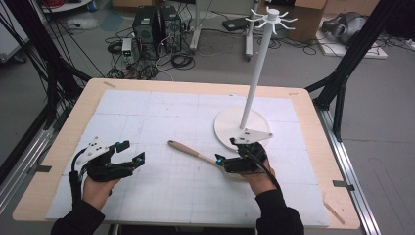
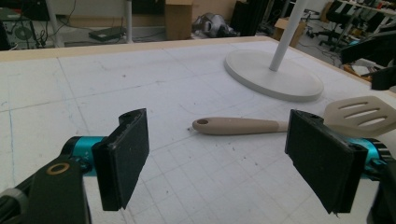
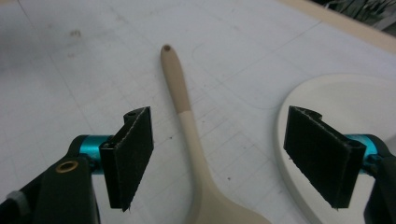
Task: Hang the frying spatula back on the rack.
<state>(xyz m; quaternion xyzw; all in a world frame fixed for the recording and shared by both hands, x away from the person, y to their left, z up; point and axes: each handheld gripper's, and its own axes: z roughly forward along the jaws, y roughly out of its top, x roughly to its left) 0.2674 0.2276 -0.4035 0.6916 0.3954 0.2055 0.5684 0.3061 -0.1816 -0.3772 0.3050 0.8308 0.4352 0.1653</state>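
So the right hand-held gripper has its jaws spread wide, one on each side of the spatula near where the handle widens into the blade, and neither pad is touching it in the right gripper view. The left hand-held gripper is spread wide too, holding nothing, well off past the spatula's handle end, facing toward it.

The spatula lies flat on the worktop, on the white gridded mat. It's a two-tone thing: the outer part of the handle is a darker tan with a small hang hole at the tip, then it turns pale cream down to the blade. In the left gripper view the blade is cream with long slots in it.

Its long axis runs diagonal in the high view, handle tip pointing away from the person and toward their left, blade end under the right gripper.

Just past the blade end sits the round white base of a stand, with a tall white pole rising from it and hooks on top.
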